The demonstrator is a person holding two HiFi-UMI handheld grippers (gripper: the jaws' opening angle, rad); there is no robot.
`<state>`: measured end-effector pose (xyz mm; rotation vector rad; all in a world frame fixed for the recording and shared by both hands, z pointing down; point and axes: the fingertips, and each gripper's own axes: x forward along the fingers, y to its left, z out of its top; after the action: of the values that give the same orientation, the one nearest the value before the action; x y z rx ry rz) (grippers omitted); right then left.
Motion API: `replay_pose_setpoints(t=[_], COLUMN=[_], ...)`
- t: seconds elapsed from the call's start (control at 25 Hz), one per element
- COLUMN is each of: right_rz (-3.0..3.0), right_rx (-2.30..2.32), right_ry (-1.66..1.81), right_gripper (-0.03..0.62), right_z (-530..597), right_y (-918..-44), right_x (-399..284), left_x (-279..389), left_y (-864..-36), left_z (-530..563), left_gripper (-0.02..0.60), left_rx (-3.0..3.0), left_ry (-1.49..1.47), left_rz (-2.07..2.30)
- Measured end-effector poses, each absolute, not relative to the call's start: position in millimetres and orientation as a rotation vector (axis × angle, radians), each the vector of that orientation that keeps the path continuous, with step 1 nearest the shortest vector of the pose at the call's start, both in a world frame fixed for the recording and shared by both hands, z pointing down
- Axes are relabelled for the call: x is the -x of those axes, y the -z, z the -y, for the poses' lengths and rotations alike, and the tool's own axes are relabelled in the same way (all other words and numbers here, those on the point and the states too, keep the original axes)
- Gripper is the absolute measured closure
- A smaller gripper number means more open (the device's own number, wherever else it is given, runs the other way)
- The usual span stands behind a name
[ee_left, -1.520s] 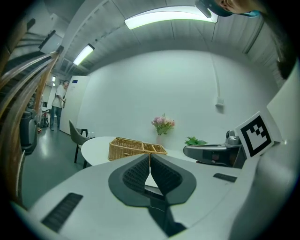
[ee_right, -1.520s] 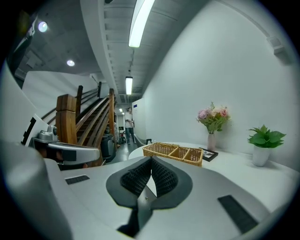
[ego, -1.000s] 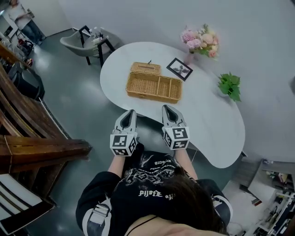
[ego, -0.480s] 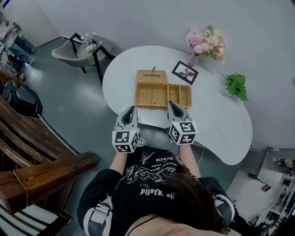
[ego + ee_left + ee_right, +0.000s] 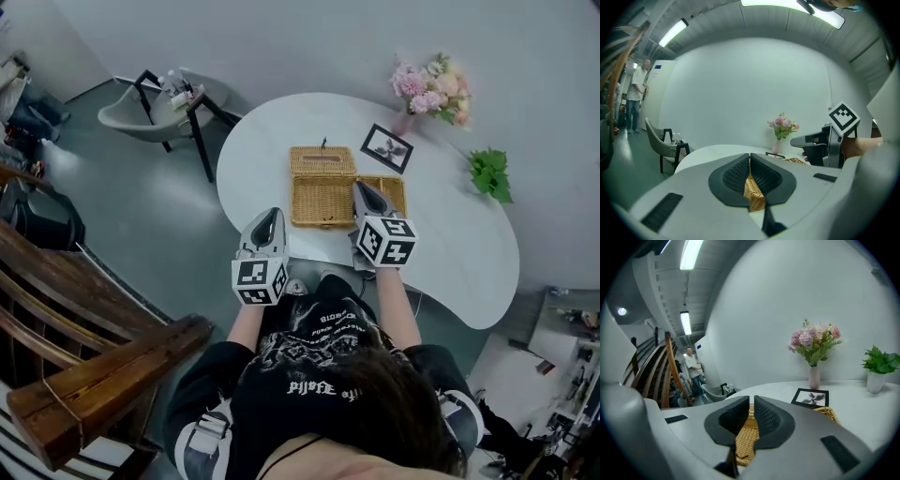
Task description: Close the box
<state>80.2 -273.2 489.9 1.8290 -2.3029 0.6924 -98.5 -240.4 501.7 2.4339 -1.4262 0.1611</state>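
An open wicker box (image 5: 323, 202) lies on the white table (image 5: 450, 234), its lid (image 5: 322, 160) folded back on the far side. My right gripper (image 5: 360, 187) hovers over the box's right half; its jaws are opening by a narrow slit, and only wicker (image 5: 747, 437) shows through it, nothing held. My left gripper (image 5: 271, 215) sits at the table's near edge, just left of the box, apart from it. Its jaws meet at the tips (image 5: 750, 157), with wicker (image 5: 753, 194) visible below them. The right gripper (image 5: 825, 145) also shows in the left gripper view.
A framed picture (image 5: 387, 148), a vase of pink flowers (image 5: 433, 86) and a potted plant (image 5: 491, 173) stand beyond the box. A grey chair (image 5: 141, 111) and a small side table (image 5: 183, 92) stand left of the table. Wooden rails (image 5: 94, 366) lie at the left. A person (image 5: 635, 93) stands far off.
Both grippers have moved forward to the table. The right one now hangs over the box's right half, and the left one has reached the table's near edge.
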Motion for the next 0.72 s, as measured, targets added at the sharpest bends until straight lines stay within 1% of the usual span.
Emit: replay_pose_setpoints(t=[0.04,0.08,0.48,0.72], right_rz=[2.306,2.308,2.247,2.248], right_rx=[-1.841,-1.849,-1.697,-1.563], right_ry=[-0.729,-0.764,-0.849,-1.001], right_gripper=[0.526,0.522,0.52,0.456], right_z=[279.3,285.6,350.2,389.5], right_y=[-487.8,-485.9,-486.1,-499.5], right_x=[-81.7,-83.7,-91.9,-85.6], left_x=[99.1,99.3,97.7,93.6], left_y=[-503.2,-504.3,-497.0,-502.3], left_z=[244.1,247.7,286.9,299.8], left_gripper=[0.555,0.555,0.555,0.555], left_rx=[-2.431,-2.427,-2.395,-2.369], left_ry=[-0.174,-0.185,-0.207,-0.238], left_rz=[1.424,1.42,1.456,1.463])
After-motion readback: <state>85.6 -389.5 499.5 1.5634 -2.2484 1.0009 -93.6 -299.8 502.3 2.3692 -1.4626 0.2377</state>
